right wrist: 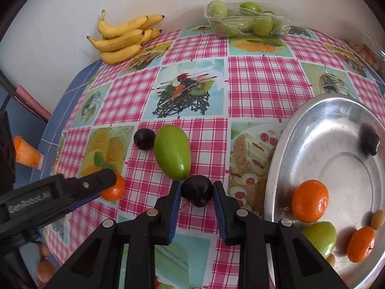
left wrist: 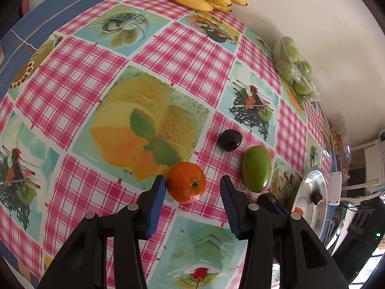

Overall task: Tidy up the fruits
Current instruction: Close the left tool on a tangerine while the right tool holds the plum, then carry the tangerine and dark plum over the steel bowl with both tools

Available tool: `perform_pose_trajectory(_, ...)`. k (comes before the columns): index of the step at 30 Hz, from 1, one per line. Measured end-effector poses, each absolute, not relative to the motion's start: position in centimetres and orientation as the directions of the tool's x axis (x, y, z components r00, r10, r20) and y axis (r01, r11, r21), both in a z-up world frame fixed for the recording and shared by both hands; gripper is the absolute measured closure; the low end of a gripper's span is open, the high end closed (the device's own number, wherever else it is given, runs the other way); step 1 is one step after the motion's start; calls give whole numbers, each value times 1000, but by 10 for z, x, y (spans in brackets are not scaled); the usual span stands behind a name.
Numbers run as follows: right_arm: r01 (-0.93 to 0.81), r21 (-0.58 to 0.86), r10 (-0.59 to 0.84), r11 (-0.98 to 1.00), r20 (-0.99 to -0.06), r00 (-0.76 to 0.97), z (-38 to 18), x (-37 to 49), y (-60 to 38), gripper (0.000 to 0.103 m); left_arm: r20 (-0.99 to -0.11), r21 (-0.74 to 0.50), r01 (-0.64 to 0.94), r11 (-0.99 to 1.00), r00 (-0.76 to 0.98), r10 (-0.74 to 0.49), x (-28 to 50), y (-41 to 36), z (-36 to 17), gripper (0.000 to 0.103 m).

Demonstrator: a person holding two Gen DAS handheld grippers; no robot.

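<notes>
Two hand-held black grippers with blue pads work over a worktop (right wrist: 259, 82) covered in a pink-checked, fruit-printed oilcloth. The left gripper (left wrist: 192, 187) stands open around a round orange tangerine (left wrist: 186, 182): its left pad touches the fruit, the right pad stands clear. The right gripper (right wrist: 196, 191) is closed on a dark, glossy plum (right wrist: 197, 190), both pads against its sides, just below an oblong green mango (right wrist: 172, 152). A second dark plum (right wrist: 144, 139) lies beside the mango. At right, a round metal tray (right wrist: 336, 130) holds two tangerines, a green fruit, small yellowish fruits and one dark plum. A bunch of yellow bananas (right wrist: 125, 38) and a clear plastic pack of green fruits (right wrist: 247, 21) sit against the white wall.
</notes>
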State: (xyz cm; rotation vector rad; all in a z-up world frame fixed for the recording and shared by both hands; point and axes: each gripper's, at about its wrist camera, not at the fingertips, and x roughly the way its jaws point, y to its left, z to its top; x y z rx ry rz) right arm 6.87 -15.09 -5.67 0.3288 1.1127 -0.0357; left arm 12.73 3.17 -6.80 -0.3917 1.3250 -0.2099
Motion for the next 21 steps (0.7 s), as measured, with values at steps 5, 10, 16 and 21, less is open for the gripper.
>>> perform_pose_trajectory(5,193,240,129,951,-879,459,-47,65,-153,74,-905,-390,-92,916,221,-363,131,32,-78,66)
perform_pose_trajectory(10,203,238,121,950,-879,461,-41,61,-159,74,-891,-416,-115,902,248,-379,130,39,-74,66)
perform_pose_trajectory(16,221,256,125,941,-871,475,-35,57,-167,74,-880,-416,-112,902,299,-369,129,45,-59,66)
perform_pose_trajectory(21,236,265,125,935,-867,482,-30,53,-173,74,-881,-390,-92,916,324,-343,127,41,-51,66)
